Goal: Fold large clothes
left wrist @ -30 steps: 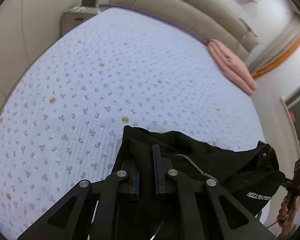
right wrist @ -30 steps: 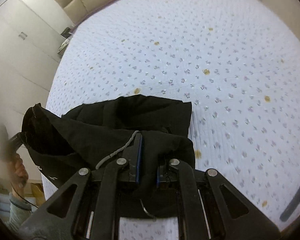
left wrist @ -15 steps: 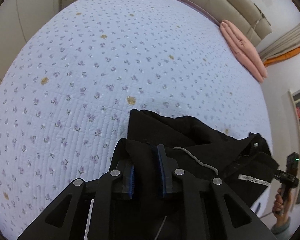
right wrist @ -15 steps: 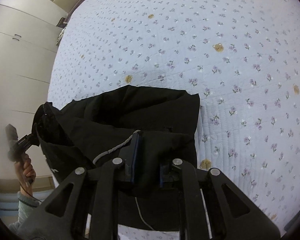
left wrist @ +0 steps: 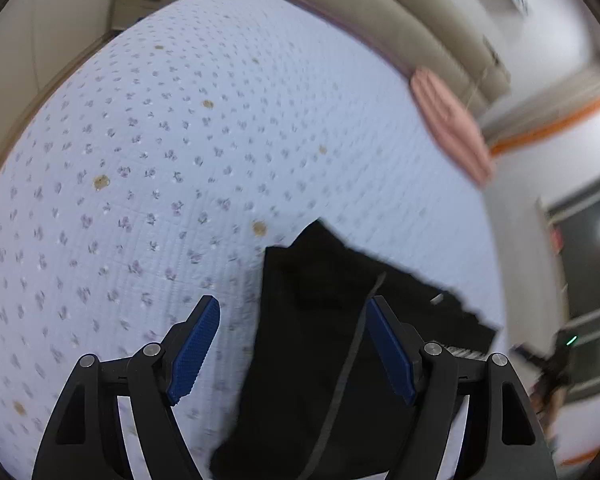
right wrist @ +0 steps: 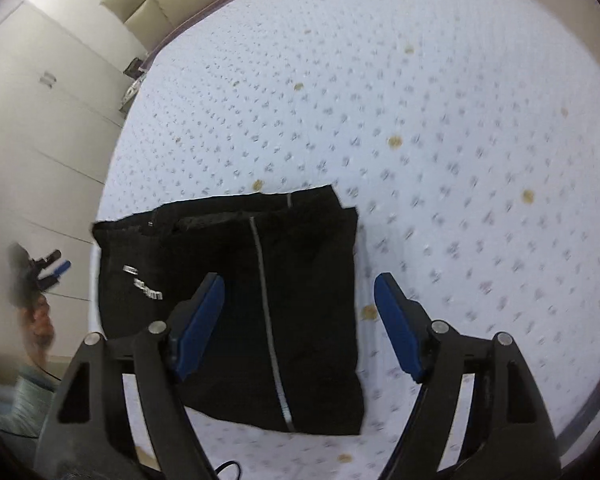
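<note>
On the flowery bed (right wrist: 440, 128) lies a soft, floppy black jacket (right wrist: 300, 300), best grabbed by its corners, while both claws, left (left wrist: 292, 346) and right (right wrist: 298, 322), are opening with nothing pinched

Black garment (right wrist: 236, 300), folded into a rectangle, flat on floral bedspread (right wrist: 440, 140)

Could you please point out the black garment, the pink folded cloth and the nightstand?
black garment (right wrist: 300, 320): right wrist view, front panel beside the zipper.
pink folded cloth (left wrist: 452, 124): left wrist view, its middle.
nightstand (left wrist: 148, 0): left wrist view, its front.
</note>
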`<state>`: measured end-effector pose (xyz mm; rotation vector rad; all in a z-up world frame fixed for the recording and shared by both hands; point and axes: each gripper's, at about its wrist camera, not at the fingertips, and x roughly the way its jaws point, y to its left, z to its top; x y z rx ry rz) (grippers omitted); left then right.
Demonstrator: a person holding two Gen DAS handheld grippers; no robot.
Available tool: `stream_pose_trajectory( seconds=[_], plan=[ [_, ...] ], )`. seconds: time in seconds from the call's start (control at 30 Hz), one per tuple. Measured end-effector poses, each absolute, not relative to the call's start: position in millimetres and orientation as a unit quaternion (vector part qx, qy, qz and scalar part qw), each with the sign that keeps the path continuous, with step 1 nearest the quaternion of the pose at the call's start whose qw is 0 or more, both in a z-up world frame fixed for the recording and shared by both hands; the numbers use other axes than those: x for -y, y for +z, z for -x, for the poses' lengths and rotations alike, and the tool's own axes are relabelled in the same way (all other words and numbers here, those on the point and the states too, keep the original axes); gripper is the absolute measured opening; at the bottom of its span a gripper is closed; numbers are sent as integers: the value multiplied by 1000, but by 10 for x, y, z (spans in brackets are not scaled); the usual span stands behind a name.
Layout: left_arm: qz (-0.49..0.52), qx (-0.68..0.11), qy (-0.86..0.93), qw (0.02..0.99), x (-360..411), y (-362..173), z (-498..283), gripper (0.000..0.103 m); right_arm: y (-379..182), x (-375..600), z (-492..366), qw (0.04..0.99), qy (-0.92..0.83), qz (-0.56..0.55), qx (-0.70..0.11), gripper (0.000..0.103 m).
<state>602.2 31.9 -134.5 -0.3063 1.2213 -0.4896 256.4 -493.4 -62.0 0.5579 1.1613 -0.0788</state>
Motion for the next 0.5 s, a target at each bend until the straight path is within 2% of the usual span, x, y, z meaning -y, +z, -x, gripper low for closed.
stream_pose_trajectory(
  seconds=[0.13,0.27,0.5],
  plan=[
    [72,-588,-266,760,-16,-1658,-6188,77,-918,4856,-2764,815,-55,-198,-542,76],
    [65,-597,-304,739,102,-1881,-6388,77,-1337,4852,-3042,819,-43,-160,-550,75],
    [112,-614,-379,684,190,-2085,-6634,77,-1709,5007,-3293,807,2,-200,-556,75]
  ],
)
